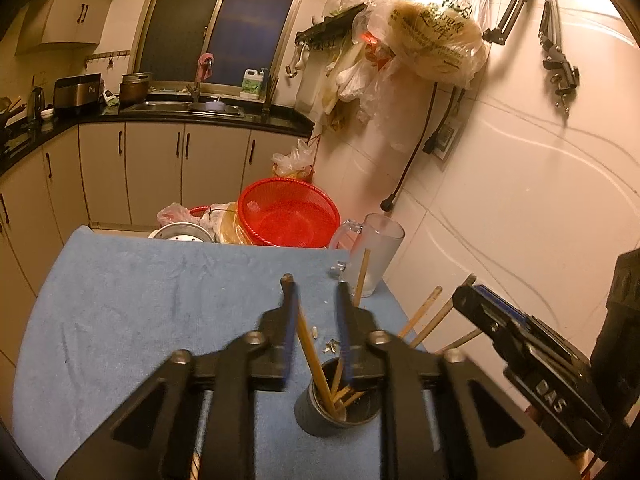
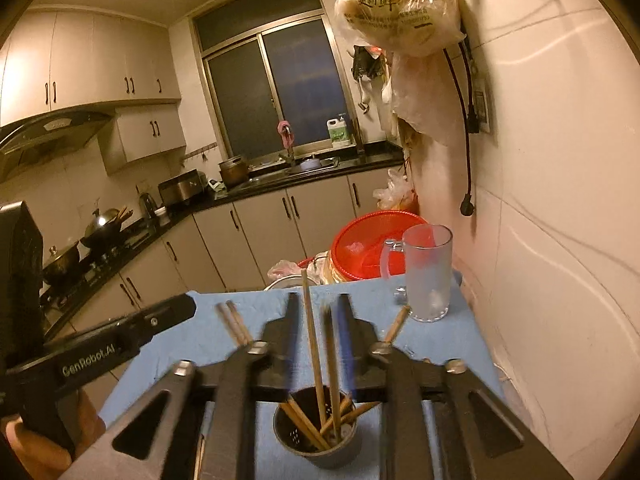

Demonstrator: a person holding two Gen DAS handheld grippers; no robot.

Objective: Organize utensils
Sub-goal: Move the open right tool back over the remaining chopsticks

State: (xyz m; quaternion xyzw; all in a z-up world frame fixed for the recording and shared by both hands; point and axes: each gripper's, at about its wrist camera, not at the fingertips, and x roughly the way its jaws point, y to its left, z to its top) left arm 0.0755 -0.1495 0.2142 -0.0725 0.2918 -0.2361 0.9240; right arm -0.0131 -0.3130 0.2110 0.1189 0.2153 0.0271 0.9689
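A plain pale blue cloth (image 2: 224,332) covers the table at lower centre, bearing tan wooden chopsticks (image 2: 316,360) in a dark grey perforated holder (image 2: 320,452), a frosted clear mug (image 2: 428,276) and, behind it, a red mesh basket (image 2: 360,248).

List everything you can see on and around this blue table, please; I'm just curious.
cloth: one, blue, covering the table
holder: one, dark grey, on the cloth, nearest the cameras
chopsticks: several, wooden, standing in the holder
glass mug: one, clear, far right corner of the cloth
basket: one, red, beyond the cloth's far edge
plastic bag: one, clear with pale contents, hanging on the right wall
left tongs: black, open around a chopstick, above the holder
right tongs: black, open around chopsticks, above the holder
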